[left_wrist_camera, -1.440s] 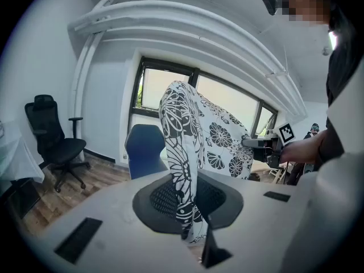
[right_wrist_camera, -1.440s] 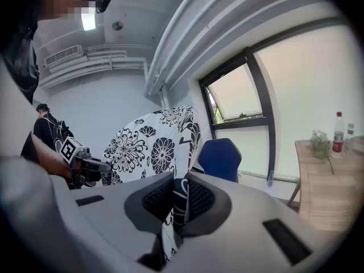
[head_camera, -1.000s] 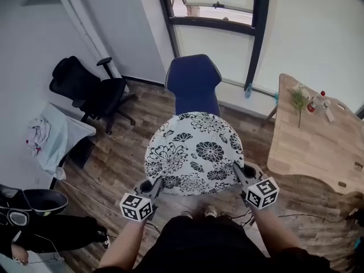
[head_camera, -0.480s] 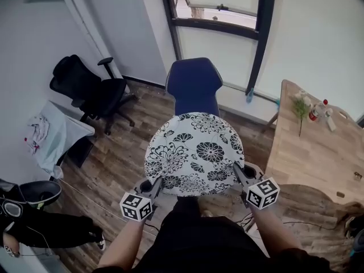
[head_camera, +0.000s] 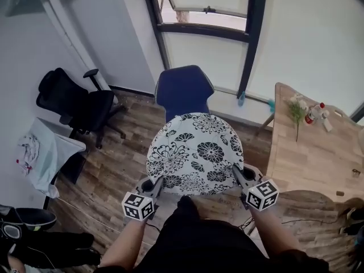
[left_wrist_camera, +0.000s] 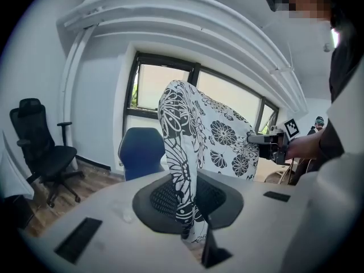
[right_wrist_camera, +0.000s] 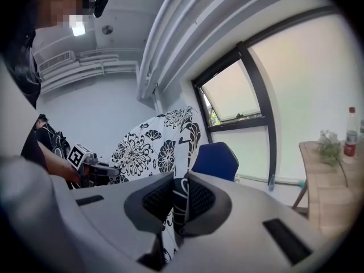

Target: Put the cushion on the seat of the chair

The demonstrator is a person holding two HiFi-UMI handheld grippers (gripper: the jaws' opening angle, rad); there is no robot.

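Note:
A round white cushion point(head_camera: 195, 153) with black flowers hangs in the air between my two grippers. My left gripper point(head_camera: 152, 185) is shut on its near left edge, and the fabric point(left_wrist_camera: 183, 164) runs between the jaws. On the near right edge my right gripper point(head_camera: 239, 176) is shut, with the fabric point(right_wrist_camera: 177, 201) pinched in its jaws. Just beyond the cushion stands the blue chair point(head_camera: 182, 91), whose seat is hidden under the cushion. The same chair point(left_wrist_camera: 139, 152) shows behind the cushion in the left gripper view, and as a blue chair point(right_wrist_camera: 216, 160) in the right gripper view.
A black office chair point(head_camera: 74, 104) stands at the left by the wall. At the right is a wooden table point(head_camera: 315, 144) with a plant and bottles. Large windows point(head_camera: 210, 16) lie behind the blue chair. Bags point(head_camera: 23, 232) lie on the wood floor at lower left.
I have moved closer to the blue chair with the cushion held the same way. The chair now shows larger and nearer behind the cushion. Both grips are unchanged.

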